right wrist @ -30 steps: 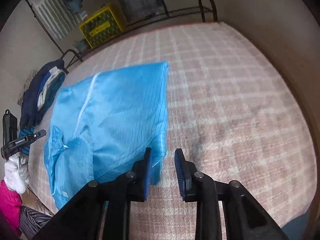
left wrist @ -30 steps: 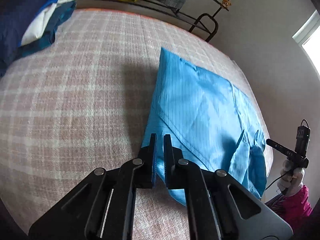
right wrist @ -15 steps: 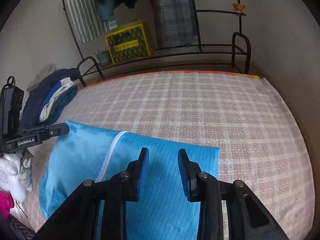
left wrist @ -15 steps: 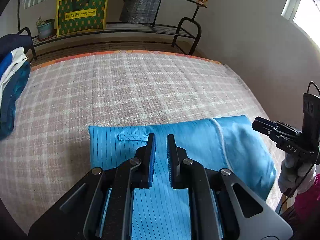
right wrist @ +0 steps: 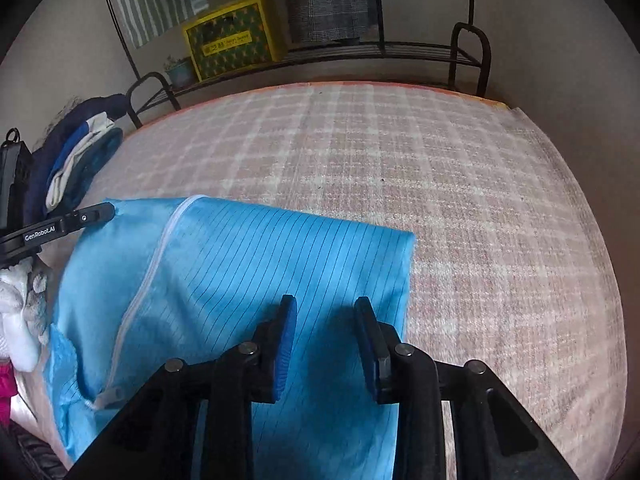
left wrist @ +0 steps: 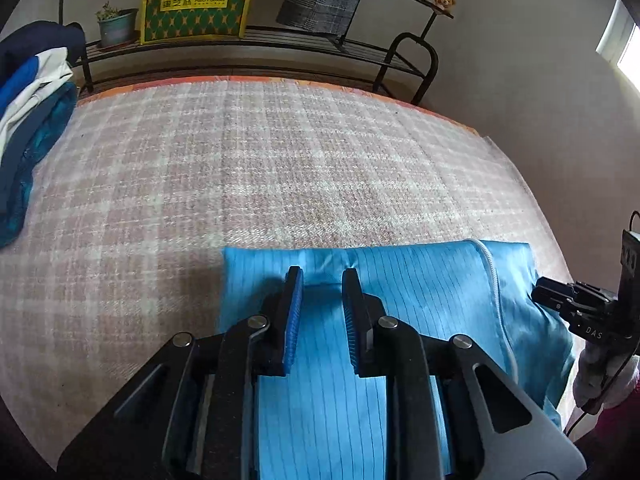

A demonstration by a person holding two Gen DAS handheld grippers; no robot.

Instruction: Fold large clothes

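Since the earlier frame both grippers have swung over the blue garment (left wrist: 420, 280), which now lies folded along the near edge of the bed (left wrist: 280, 168), its white zipper (right wrist: 148, 284) running across it. Left gripper (left wrist: 322, 276) hangs above the cloth, jaws opening with nothing pinched between them. Right gripper (right wrist: 325, 304) hovers near the garment's right edge, jaws parted and empty. Other clothes (left wrist: 28, 120) are piled at the bed's far left corner.
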